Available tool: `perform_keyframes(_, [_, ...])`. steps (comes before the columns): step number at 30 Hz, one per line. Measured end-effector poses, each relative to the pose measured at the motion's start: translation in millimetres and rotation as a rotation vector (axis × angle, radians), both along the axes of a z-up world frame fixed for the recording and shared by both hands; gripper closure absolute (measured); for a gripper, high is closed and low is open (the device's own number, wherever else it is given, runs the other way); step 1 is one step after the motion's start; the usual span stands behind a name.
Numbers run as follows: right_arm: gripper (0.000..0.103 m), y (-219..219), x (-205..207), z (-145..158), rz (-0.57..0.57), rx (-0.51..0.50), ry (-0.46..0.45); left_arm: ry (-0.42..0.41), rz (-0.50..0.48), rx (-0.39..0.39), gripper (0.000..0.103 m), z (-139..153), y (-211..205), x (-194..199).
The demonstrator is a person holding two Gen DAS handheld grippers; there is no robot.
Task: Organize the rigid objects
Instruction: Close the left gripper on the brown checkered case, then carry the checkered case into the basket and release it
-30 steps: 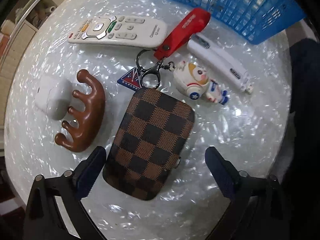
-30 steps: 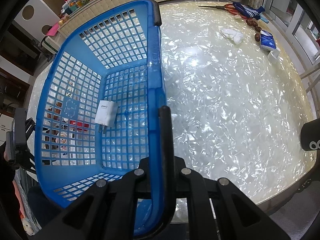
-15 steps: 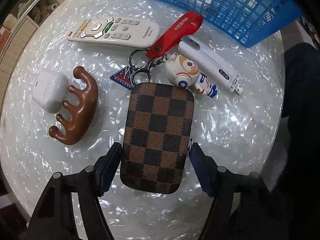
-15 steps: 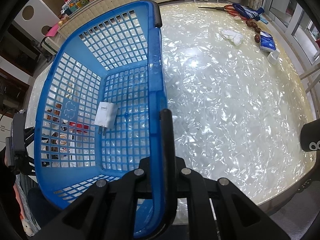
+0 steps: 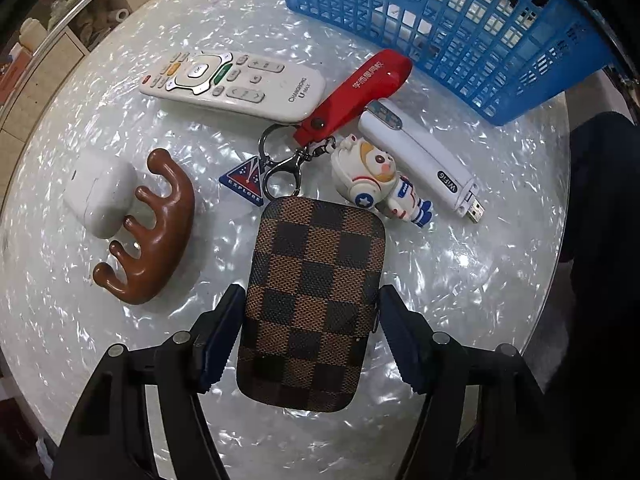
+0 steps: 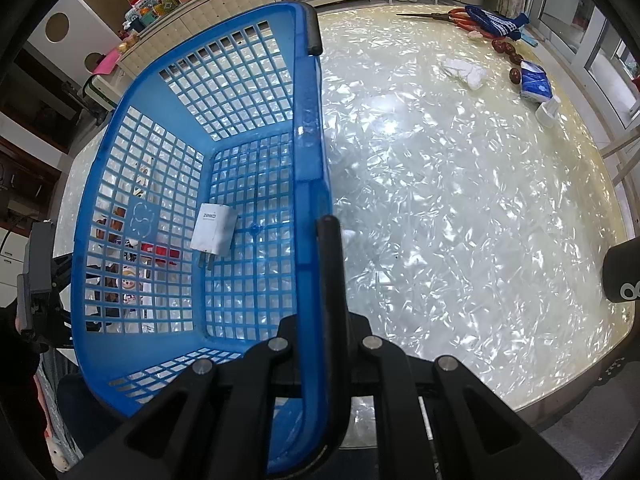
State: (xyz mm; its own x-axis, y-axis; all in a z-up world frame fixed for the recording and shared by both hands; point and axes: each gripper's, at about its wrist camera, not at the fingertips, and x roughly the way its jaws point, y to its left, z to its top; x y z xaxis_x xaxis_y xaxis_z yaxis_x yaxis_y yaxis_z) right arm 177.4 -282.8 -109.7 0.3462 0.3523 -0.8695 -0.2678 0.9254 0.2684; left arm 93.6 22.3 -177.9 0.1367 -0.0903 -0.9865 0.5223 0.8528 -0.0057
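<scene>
Left gripper [image 5: 312, 332] clamps the checkered case [image 5: 312, 304] for lifting; right gripper [image 6: 320, 320] pinches the blue basket [image 6: 308, 128] rim, steadying it.
The case lies on the pearly table [image 5: 460, 280], basket at one o'clock, keyring [image 5: 280, 160] at twelve.

Your left gripper [image 5: 312, 340] is matte black, with silver round screws along its arms and dark blue ribbed pads [image 5: 218, 344] on the fingers. Your right gripper [image 6: 326, 280] has the same black frame and silver screws.
</scene>
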Motion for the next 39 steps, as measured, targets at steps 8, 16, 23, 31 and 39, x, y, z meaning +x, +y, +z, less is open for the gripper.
perform_keyframes(8, [0.096, 0, -1, 0, 0.002, -0.003, -0.001, -0.09, 0.065, -0.079, 0.032, 33, 23, -26])
perform_keyframes(16, [0.096, -1, -2, 1, 0.0, 0.002, -0.003, -0.222, 0.133, -0.127, 0.032, 101, 42, -25])
perform_keyframes(23, [0.096, -2, -3, 1, 0.0, 0.005, -0.002, -0.325, 0.157, -0.198, 0.032, 157, 12, -16])
perform_keyframes(31, [0.096, -4, -2, 2, -0.006, 0.012, -0.002, -0.354, 0.033, -0.202, 0.032, 184, -70, 6])
perform_keyframes(39, [0.095, -6, -2, 2, -0.012, 0.027, -0.007, -0.307, 0.001, -0.212, 0.032, 161, -122, 57])
